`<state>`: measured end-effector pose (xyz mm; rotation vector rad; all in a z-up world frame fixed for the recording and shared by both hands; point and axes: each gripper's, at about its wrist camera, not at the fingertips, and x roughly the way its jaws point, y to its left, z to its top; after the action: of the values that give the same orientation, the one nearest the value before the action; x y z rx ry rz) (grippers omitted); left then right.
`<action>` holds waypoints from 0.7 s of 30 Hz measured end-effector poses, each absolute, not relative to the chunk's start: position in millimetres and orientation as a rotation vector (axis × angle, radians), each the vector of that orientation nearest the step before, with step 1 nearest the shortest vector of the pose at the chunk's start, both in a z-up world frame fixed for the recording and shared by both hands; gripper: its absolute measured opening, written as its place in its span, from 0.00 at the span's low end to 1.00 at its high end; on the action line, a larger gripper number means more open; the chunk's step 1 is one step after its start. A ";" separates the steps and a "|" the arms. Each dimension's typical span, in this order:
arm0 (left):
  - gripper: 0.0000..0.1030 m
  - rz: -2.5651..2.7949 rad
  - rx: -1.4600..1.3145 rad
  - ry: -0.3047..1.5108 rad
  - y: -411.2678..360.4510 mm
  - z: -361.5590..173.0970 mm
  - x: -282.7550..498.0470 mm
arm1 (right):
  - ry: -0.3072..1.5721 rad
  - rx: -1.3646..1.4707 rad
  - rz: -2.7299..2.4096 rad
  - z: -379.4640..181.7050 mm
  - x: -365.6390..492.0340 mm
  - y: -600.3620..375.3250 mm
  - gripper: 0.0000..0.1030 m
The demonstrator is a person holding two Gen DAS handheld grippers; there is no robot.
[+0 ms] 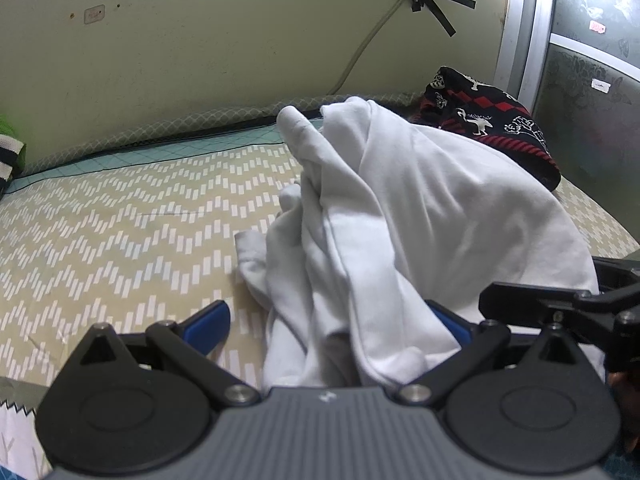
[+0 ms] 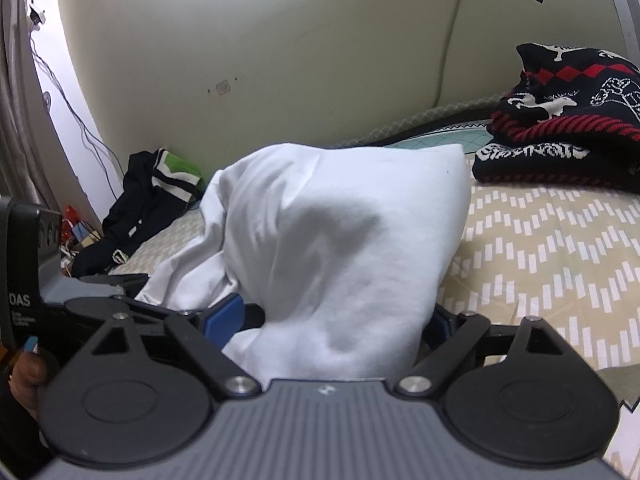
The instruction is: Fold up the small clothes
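Note:
A crumpled white garment [image 1: 400, 208] lies heaped on the patterned beige bedspread [image 1: 120, 220]. In the left wrist view its near end hangs between the blue pads of my left gripper [image 1: 332, 320], whose jaws stand wide apart; the left pad [image 1: 212, 320] is clear of the cloth. In the right wrist view the same white garment [image 2: 340, 232] bulges up between the spread jaws of my right gripper [image 2: 332, 320]. The right pad is hidden behind the cloth, and the left pad [image 2: 224, 316] sits beside it without pinching it.
A folded dark sweater [image 2: 560, 120] with red and white patterns sits at the far right by the wall. A dark and green clothes heap [image 2: 152, 200] lies at the far left. A person's hand [image 2: 28, 376] holds the other tool.

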<state>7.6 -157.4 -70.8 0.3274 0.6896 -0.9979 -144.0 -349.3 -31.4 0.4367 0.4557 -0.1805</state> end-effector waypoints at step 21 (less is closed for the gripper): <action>1.00 -0.941 0.297 0.692 -162.1 -68.1 -1.2 | 0.486 0.363 -0.236 -30.4 -140.7 -335.6 0.86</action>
<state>-1.2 -162.1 -68.1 0.2973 0.6920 -0.9407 -140.7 -335.6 -30.4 0.3632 0.4863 -0.2359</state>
